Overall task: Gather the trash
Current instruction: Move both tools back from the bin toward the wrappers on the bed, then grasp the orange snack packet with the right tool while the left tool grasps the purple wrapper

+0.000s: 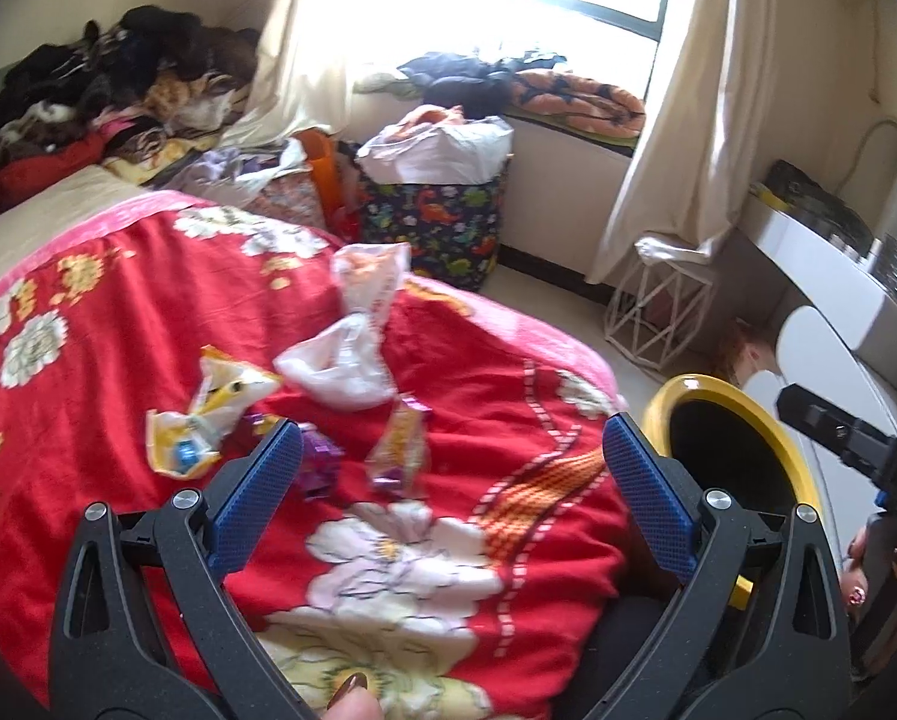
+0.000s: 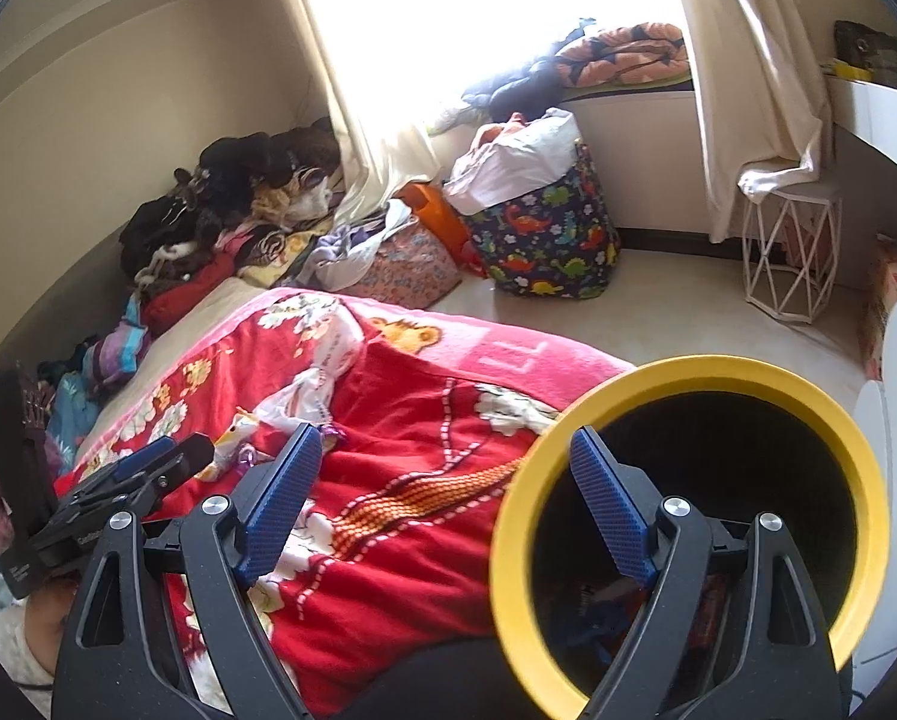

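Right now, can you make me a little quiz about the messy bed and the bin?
1. True or false: the left gripper is holding a wrapper.
2. What colour is the rim of the trash bin?
A. green
B. yellow
C. white
3. What do the wrappers lie on?

Key:
1. False. Its jaws stand open and empty above the red floral blanket.
2. B.
3. The red floral blanket: the yellow-and-white wrapper, the crumpled white plastic bag and the orange candy wrapper all rest there.
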Tool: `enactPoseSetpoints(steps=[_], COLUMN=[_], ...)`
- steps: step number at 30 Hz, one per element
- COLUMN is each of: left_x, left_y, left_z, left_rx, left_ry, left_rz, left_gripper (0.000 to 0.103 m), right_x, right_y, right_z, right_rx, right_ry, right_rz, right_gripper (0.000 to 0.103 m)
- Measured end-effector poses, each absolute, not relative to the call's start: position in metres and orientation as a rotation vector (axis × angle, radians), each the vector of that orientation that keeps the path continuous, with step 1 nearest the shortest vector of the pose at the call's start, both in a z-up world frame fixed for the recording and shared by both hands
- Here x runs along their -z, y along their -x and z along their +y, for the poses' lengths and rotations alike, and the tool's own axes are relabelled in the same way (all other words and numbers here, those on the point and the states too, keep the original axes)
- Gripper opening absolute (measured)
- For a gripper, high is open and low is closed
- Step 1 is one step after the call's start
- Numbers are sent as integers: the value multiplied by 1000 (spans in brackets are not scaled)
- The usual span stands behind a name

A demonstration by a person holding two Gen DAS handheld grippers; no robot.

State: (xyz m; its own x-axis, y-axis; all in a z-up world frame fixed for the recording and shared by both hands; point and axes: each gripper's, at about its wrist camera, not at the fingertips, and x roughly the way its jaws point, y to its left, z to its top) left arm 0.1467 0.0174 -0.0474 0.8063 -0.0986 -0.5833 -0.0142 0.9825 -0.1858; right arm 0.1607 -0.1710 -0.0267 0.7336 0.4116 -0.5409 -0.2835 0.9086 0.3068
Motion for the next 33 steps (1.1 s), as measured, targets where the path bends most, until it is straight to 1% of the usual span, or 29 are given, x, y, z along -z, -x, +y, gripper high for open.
enactPoseSetpoints(steps=[9, 13, 16, 27, 29, 33], left_x=[70, 83, 92, 115, 118, 122], left_y=[-149, -154, -158, -183, -186, -186], left_z=[61, 67, 70, 75, 77, 81], left_rx=[-52, -61, -67, -92, -95, -90], left_ry=[239, 252, 262, 300, 304, 327], left_rz=[717, 750, 770, 810, 814, 822], left_gripper=[91, 81, 75, 58, 53, 33], right_x=[36, 47, 54, 78, 83, 94], right_y=[-193, -211, -222, -255, -261, -272], right_z=[-117, -93, -79, -43, -37, -25], right_rx=[-465, -485, -497, -526, -532, -545], right_ry=[-147, -122, -114, -106, -109, -126], right_rz=[722, 773, 806, 903, 927, 966], right_gripper=[83, 83, 83, 82, 80, 75])
